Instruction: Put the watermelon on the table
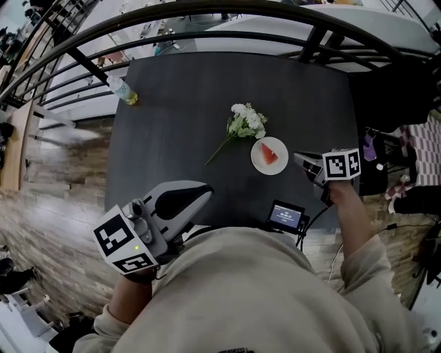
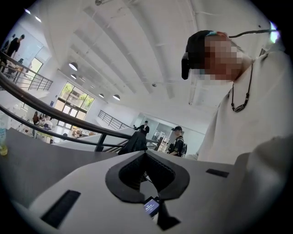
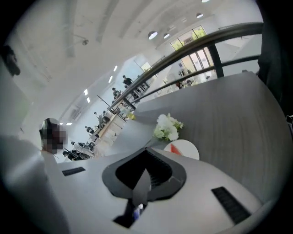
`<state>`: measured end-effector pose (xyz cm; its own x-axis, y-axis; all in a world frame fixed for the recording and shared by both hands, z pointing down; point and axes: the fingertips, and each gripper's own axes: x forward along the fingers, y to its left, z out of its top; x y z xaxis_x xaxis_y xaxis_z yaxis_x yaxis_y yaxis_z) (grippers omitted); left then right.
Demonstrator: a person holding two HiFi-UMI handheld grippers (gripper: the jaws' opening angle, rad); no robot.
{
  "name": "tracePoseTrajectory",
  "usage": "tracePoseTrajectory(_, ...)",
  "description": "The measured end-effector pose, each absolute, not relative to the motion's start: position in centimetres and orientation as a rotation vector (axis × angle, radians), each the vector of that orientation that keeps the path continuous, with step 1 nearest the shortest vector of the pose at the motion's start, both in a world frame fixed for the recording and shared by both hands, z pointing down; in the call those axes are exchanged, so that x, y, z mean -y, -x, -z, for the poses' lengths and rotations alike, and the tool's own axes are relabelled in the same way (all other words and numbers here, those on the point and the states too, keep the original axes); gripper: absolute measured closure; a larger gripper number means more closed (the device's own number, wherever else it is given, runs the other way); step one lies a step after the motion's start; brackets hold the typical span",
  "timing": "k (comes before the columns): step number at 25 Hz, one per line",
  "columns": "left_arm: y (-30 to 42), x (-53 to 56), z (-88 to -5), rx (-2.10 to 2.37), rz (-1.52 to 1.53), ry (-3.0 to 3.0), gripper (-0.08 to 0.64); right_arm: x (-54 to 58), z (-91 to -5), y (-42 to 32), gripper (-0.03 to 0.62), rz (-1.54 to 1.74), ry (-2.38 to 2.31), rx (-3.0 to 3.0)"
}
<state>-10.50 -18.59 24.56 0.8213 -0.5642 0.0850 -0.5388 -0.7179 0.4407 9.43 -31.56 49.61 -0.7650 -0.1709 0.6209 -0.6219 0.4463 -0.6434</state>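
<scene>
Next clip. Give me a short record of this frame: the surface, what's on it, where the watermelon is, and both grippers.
surface: dark table
watermelon slice: lying on a white plate on the table
flowers: white bunch lying just beyond the plate, to its left
bottle: far left corner of the table
screen device: near edge of the table
left gripper: jaws together, nothing between them, at the near edge
right gripper: jaws together, nothing between them, right of the plate and clear of it

Dark table (image 1: 172, 117), black railing (image 1: 227, 8), wood floor (image 1: 55, 186), ceiling lights (image 2: 73, 66).
</scene>
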Motion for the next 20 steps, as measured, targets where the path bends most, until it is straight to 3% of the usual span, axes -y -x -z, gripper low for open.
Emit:
tracePoseTrajectory(9,7.3,20.7,-23.3,0.636,0.095,-2.646,0.554,28.1,-33.4,-8.5,0.577,-1.067,-0.755,2.577)
tracePoseTrajectory(20,5.4,22.7,-22.0,0.517,0.108,-2.753,0.554,25.0,-25.3,-6.8,0.578,-0.920,-0.800,2.775)
